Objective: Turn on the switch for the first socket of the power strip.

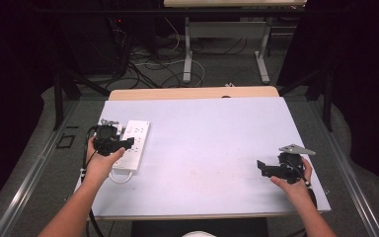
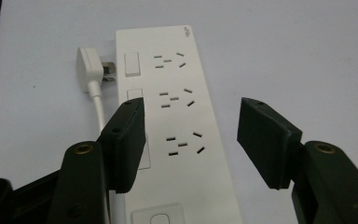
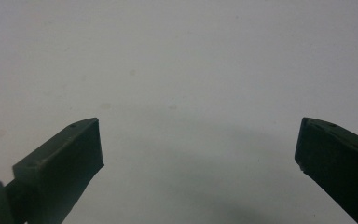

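Note:
A white power strip (image 1: 135, 140) lies near the left edge of the pale table sheet (image 1: 212, 133). In the left gripper view the power strip (image 2: 182, 121) shows three socket groups and rocker switches, with its white plug (image 2: 87, 69) and cord (image 2: 98, 100) lying unplugged beside its far left corner. My left gripper (image 2: 191, 135) hovers over the strip's near half, open; the jaws straddle the sockets without touching them. In the high view my left gripper (image 1: 127, 143) sits over the strip. My right gripper (image 1: 260, 167) rests low over bare sheet at the right, and in its own view my right gripper (image 3: 198, 149) is wide open with nothing between the jaws.
The cord loops (image 1: 120, 177) off the strip's near end at the table's left front. A wooden table edge (image 1: 192, 93) borders the sheet at the back. Beyond it stand a desk frame (image 1: 187, 54) and tangled floor cables (image 1: 148, 69).

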Demonstrator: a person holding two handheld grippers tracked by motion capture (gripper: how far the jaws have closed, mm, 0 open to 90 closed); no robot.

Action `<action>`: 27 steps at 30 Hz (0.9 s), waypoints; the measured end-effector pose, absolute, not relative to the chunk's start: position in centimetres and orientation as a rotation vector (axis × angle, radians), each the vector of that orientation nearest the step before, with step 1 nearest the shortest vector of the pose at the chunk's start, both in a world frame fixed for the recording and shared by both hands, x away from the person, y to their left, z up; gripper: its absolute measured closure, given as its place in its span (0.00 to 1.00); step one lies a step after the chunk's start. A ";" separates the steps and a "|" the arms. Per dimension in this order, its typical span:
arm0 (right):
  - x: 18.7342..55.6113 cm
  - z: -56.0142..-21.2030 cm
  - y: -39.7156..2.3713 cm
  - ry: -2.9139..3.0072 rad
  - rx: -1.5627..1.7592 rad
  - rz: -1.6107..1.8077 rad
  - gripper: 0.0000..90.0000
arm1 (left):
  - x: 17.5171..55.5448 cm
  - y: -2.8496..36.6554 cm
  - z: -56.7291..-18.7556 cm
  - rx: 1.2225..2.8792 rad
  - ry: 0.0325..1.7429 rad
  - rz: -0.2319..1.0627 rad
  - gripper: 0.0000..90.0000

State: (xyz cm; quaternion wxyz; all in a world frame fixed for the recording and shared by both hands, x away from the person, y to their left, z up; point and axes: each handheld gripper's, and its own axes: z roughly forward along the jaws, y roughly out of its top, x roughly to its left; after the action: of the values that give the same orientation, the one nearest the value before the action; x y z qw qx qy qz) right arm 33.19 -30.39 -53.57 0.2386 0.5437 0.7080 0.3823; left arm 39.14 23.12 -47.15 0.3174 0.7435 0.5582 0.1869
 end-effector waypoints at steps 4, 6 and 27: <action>33.2 -53.5 -30.4 1.937 1.487 1.049 0.00 | 38.8 22.9 -47.0 1.975 1.409 0.514 0.43; 33.2 -53.5 -30.4 1.939 1.488 1.046 0.00 | 38.6 22.9 -46.9 1.981 1.373 0.525 0.41; 33.1 -53.5 -30.4 1.938 1.488 1.050 0.00 | 36.3 22.5 -46.4 1.901 1.353 0.413 0.09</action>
State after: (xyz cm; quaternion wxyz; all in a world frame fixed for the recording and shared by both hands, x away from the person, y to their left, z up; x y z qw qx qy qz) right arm 33.13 -30.38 -53.50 0.2388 0.5433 0.7076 0.3836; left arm 36.25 22.50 -46.38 0.3764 0.7434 0.5289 0.1613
